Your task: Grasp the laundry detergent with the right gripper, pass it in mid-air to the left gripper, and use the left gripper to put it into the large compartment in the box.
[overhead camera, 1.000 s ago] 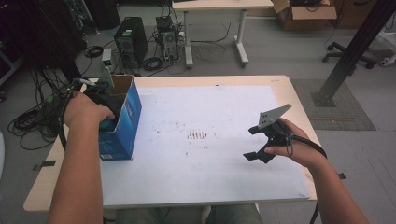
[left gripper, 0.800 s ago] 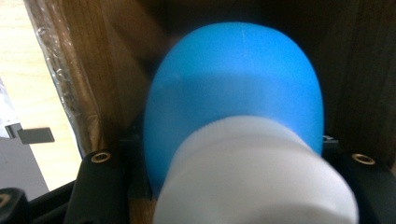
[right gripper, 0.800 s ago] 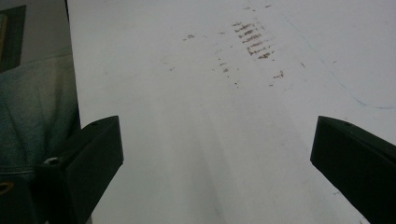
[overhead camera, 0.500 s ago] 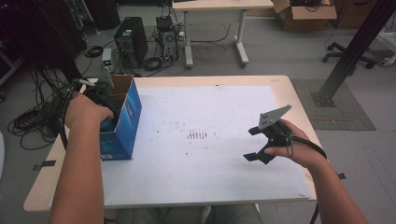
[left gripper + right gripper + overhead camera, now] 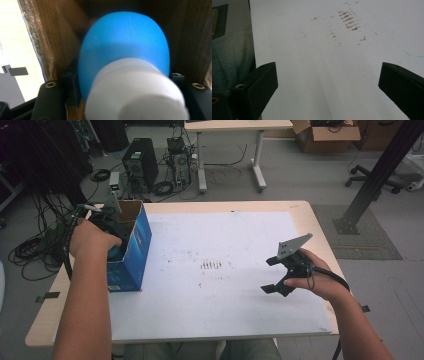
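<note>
Reaching into the open blue cardboard box at the desk's left edge, my left fingers, just opening, flank the blue-and-white rubber bulb; my right fingers idle wide, empty.
</note>
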Available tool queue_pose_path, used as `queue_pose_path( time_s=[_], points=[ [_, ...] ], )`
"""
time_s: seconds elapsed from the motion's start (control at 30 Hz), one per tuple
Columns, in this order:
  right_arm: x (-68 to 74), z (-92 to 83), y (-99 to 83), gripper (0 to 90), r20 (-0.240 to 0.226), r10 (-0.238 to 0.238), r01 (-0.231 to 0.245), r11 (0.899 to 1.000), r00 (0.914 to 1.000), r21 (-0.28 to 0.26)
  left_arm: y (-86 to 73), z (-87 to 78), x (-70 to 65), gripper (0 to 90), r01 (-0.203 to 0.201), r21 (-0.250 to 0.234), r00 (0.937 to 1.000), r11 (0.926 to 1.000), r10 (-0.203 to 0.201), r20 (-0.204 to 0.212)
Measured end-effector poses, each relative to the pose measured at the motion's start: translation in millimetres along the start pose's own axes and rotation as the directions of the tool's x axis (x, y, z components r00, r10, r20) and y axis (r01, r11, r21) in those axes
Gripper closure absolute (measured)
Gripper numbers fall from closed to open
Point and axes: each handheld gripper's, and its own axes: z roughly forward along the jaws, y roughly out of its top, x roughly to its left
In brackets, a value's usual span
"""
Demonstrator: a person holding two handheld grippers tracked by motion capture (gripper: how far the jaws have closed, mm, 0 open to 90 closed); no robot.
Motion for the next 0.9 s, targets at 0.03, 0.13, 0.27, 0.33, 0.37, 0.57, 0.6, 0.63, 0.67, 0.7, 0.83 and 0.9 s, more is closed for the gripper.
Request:
queue_pose_path(
  time_s=[0.03,0.13,0.27,0.33,0.37,0.57,0.6,0.63,0.67,0.7,0.83,0.9],
  points=[
    [0.1,0.1,0.0,2.6,0.000,-0.001,0.001,1.000,1.0000,-0.001,-0.2,-0.9,0.0,34.3,0.003,-0.001,1.0000,1.0000,-0.003,0.003],
    [0.5,0.3,0.3,2.6,-0.001,-0.001,0.001,1.000,1.0000,-0.003,-0.7,-3.3,-0.5,33.5,0.002,-0.004,1.0000,1.0000,-0.002,0.004],
    [0.7,-0.3,0.2,2.6,-0.001,-0.004,0.004,1.000,1.0000,-0.006,-1.8,-7.3,-1.1,31.6,0.006,-0.009,1.0000,0.9999,-0.006,0.008],
    [0.7,-0.6,0.0,2.6,-0.002,-0.005,0.005,1.000,1.0000,-0.008,-2.1,-9.4,-1.7,31.1,0.004,-0.010,1.0000,0.9999,-0.004,0.005],
    [0.8,-0.9,-0.2,2.6,-0.002,-0.005,0.005,1.000,1.0000,-0.008,-2.4,-10.3,-2.1,30.9,0.006,-0.013,1.0000,0.9999,-0.006,0.005],
    [1.3,-2.2,-1.8,2.6,-0.001,-0.005,0.005,1.000,1.0000,-0.014,-3.6,-15.9,-4.1,29.1,0.008,-0.016,1.0000,0.9998,-0.008,-0.001],
    [1.5,-2.4,-2.1,2.6,-0.002,-0.005,0.005,1.000,1.0000,-0.014,-4.1,-16.5,-4.4,28.8,0.009,-0.017,1.0000,0.9998,-0.009,-0.004],
    [1.6,-2.6,-2.3,2.6,-0.002,-0.005,0.005,1.000,1.0000,-0.015,-4.3,-17.4,-4.6,28.8,0.008,-0.014,1.0000,0.9999,-0.008,-0.004],
    [1.6,-2.8,-2.6,2.6,-0.002,-0.006,0.006,1.000,1.0000,-0.017,-4.8,-18.3,-4.9,28.7,0.010,-0.016,0.9999,0.9998,-0.010,-0.003],
    [1.6,-3.0,-2.7,2.6,-0.002,-0.005,0.005,1.000,1.0000,-0.018,-5.3,-19.6,-5.0,28.4,0.010,-0.016,0.9999,0.9998,-0.010,-0.002],
    [2.3,-4.4,-2.2,2.6,-0.002,-0.008,0.008,1.000,1.0000,-0.022,-7.8,-25.9,-6.3,26.6,0.013,-0.021,0.9998,0.9997,-0.013,-0.012],
    [2.6,-5.4,-1.4,2.6,-0.001,-0.012,0.012,1.000,0.9999,-0.025,-9.3,-29.6,-6.6,25.3,0.016,-0.024,0.9998,0.9996,-0.016,-0.013]
  ],
)
